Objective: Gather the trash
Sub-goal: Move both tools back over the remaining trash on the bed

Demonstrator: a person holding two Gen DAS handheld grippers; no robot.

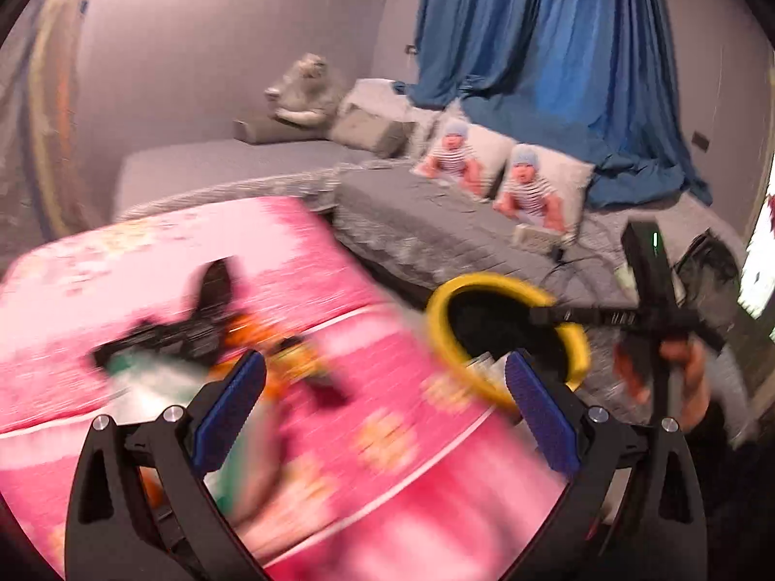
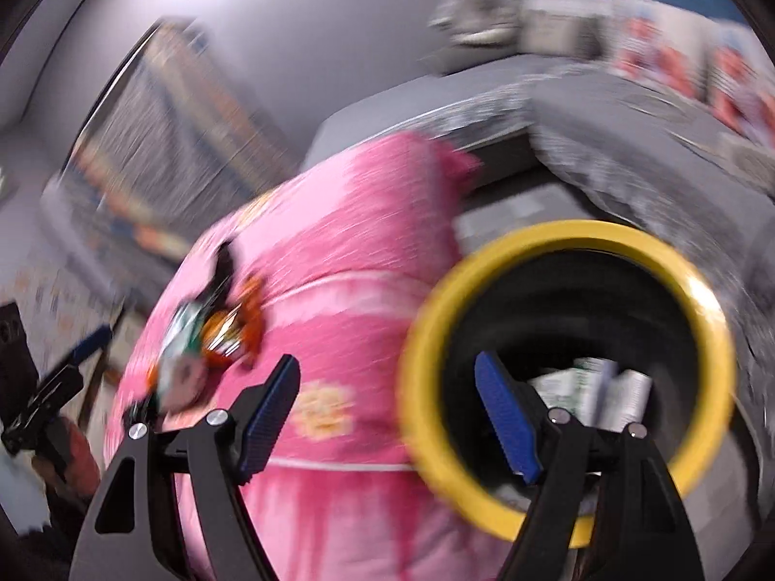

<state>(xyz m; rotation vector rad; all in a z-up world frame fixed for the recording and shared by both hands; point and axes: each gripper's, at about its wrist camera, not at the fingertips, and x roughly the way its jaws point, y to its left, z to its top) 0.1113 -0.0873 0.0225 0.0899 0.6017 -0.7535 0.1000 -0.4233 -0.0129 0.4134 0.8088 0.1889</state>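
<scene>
Soft indoor light falls from a blown-out glare patch at the top of both fisheye views, whose edges curve into black corners. Motion blur smears the pink floral quilt (image 1: 339, 411) and yellow-rimmed black bin (image 2: 566, 382), heaviest in the right wrist view; the blue-padded black fingers (image 1: 227, 411) stay sharp.

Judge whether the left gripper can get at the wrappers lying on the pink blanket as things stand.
Probably yes. The left gripper has its jaws open and empty, and the wrappers lie uncovered on the pink blanket just ahead, with nothing between. Motion blur makes this uncertain.
</scene>
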